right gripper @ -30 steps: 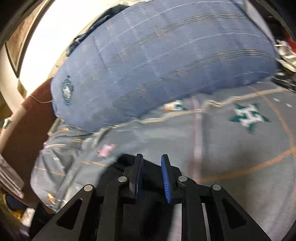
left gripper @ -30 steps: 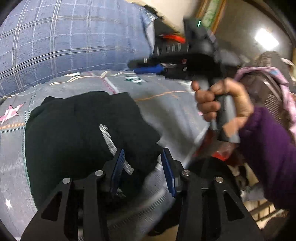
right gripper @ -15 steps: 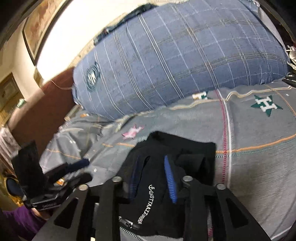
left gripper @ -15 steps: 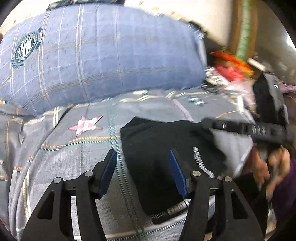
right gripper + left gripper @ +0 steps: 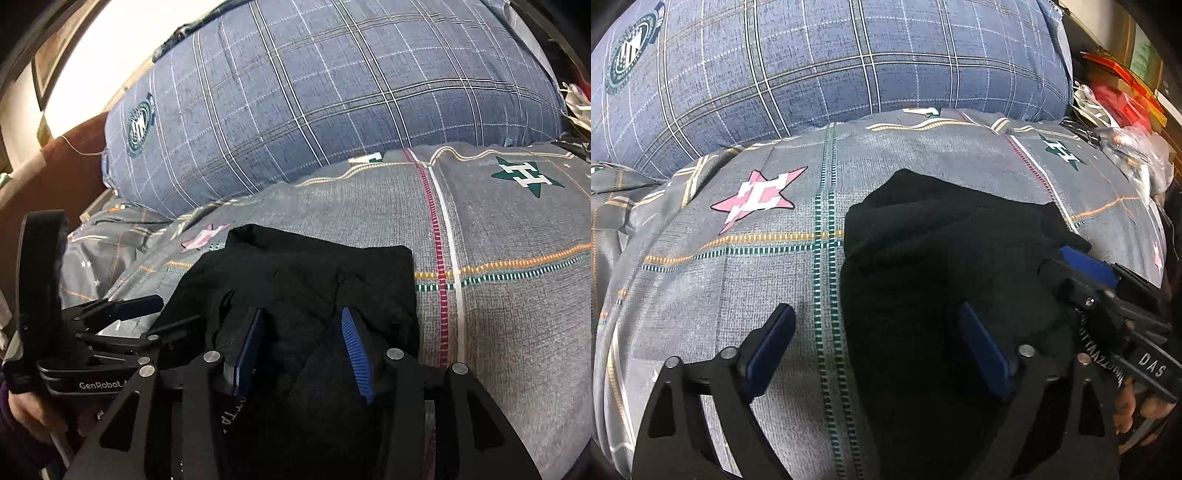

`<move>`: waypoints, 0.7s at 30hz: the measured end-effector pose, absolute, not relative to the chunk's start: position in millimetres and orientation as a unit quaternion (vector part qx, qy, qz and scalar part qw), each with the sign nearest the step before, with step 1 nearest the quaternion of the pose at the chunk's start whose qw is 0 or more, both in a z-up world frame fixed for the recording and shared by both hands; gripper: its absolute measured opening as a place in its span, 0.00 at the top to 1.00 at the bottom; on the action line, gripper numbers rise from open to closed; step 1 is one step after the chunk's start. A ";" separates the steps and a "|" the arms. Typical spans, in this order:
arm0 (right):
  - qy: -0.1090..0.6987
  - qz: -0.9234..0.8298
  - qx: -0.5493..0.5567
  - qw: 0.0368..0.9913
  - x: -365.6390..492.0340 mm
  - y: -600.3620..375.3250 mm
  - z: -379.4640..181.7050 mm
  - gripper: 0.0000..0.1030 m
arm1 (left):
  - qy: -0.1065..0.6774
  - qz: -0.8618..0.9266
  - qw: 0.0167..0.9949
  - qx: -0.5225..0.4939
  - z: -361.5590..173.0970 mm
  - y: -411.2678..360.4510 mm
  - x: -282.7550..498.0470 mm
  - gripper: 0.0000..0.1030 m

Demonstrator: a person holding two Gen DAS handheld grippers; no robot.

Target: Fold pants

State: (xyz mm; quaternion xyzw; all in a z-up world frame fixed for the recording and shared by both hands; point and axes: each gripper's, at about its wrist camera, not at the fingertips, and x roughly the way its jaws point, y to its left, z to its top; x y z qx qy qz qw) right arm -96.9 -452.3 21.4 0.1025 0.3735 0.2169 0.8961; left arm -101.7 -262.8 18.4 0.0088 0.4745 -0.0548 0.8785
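Note:
The black pants (image 5: pixel 923 280) lie folded in a compact bundle on the grey patterned bedspread (image 5: pixel 738 258); they also show in the right wrist view (image 5: pixel 314 280). My left gripper (image 5: pixel 875 339) is open over the bundle's left edge, one pad over the sheet, one over the cloth. My right gripper (image 5: pixel 303 343) is open just above the near part of the pants, with nothing between its pads. It shows at the right in the left wrist view (image 5: pixel 1086 266); the left gripper shows at the left in the right wrist view (image 5: pixel 122 314).
A big blue plaid pillow (image 5: pixel 812 66) lies across the back of the bed, also in the right wrist view (image 5: pixel 332 92). Red boxes and plastic bags (image 5: pixel 1119 107) sit off the bed's right side. A brown headboard (image 5: pixel 66 173) stands at the left.
Both grippers have swung from above the bed to low over the folded pants. The left jaws have opened wider and the right jaws have opened. The pants have stayed put.

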 end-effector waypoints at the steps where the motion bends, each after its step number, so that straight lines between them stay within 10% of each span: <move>1: 0.374 0.218 0.107 0.895 -95.3 -453.2 21.5 0.54 | 0.480 -0.052 0.876 0.002 17.0 -260.5 -99.8 0.02; 15: 0.305 0.215 0.187 0.909 -150.4 -501.5 56.1 0.44 | 0.428 -0.066 0.901 -0.008 49.1 -234.0 -174.0 0.04; 21: 0.392 0.180 0.106 0.896 -160.7 -471.7 30.3 0.41 | 0.465 -0.044 0.884 0.009 9.4 -235.0 -177.6 0.02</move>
